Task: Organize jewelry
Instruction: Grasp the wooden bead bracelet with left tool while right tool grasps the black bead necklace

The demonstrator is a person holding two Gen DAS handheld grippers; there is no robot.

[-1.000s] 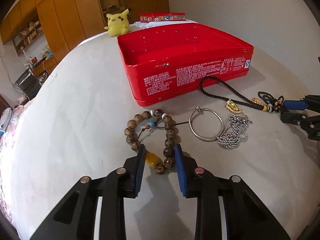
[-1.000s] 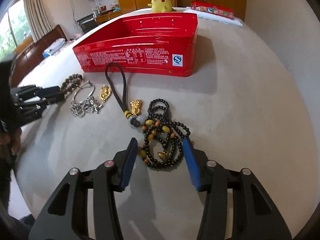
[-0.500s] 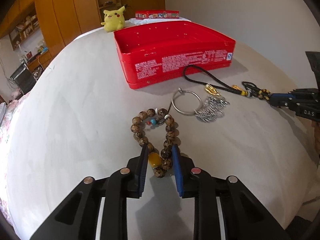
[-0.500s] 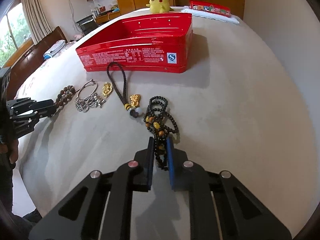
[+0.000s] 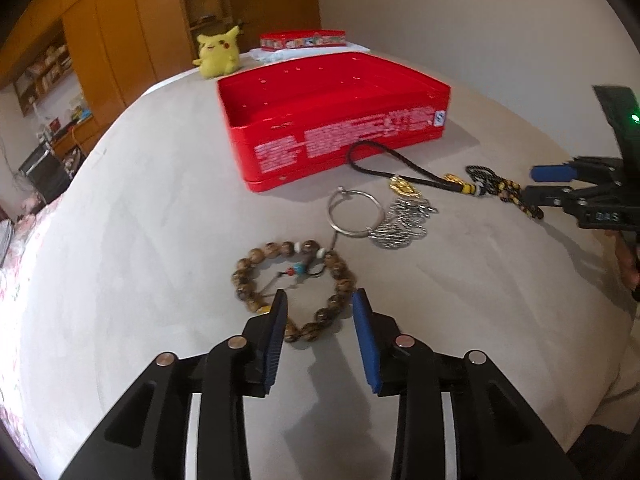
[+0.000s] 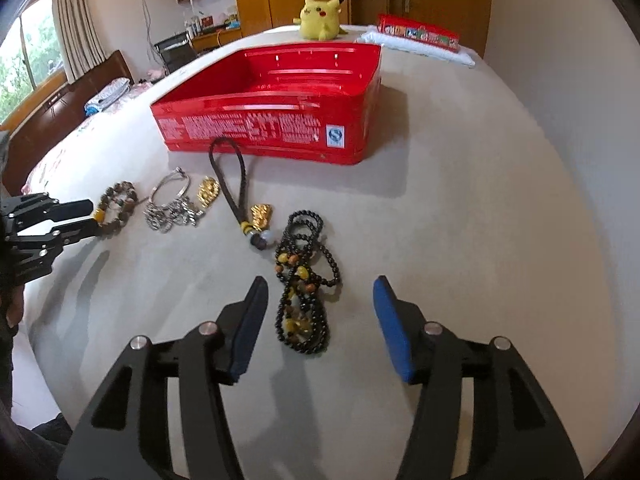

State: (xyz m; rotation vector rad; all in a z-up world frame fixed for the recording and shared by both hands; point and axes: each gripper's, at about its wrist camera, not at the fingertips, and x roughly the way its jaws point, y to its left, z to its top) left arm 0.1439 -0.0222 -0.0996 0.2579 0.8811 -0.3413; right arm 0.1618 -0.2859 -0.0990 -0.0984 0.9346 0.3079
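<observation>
A brown wooden bead bracelet [image 5: 294, 280] lies on the beige table, its near end between the pads of my open left gripper [image 5: 319, 300]. It shows small in the right wrist view [image 6: 116, 208]. A black bead necklace [image 6: 304, 276] with yellow beads lies between the spread pads of my open right gripper [image 6: 320, 284]. A silver bangle with chain [image 5: 372, 216], a gold charm [image 5: 404, 188] and a black braided cord [image 6: 232, 176] lie in front of the empty red tin box [image 5: 332, 120].
A yellow Pikachu plush [image 5: 218, 54] and a small red tin on a white cloth [image 5: 302, 40] sit behind the box. Wooden cabinets [image 5: 120, 40] stand beyond the table's far edge. The table edge curves close at left and right.
Both grippers were shut on their beads half a second ago and have now opened. The bracelet and the necklace lie released on the table.
</observation>
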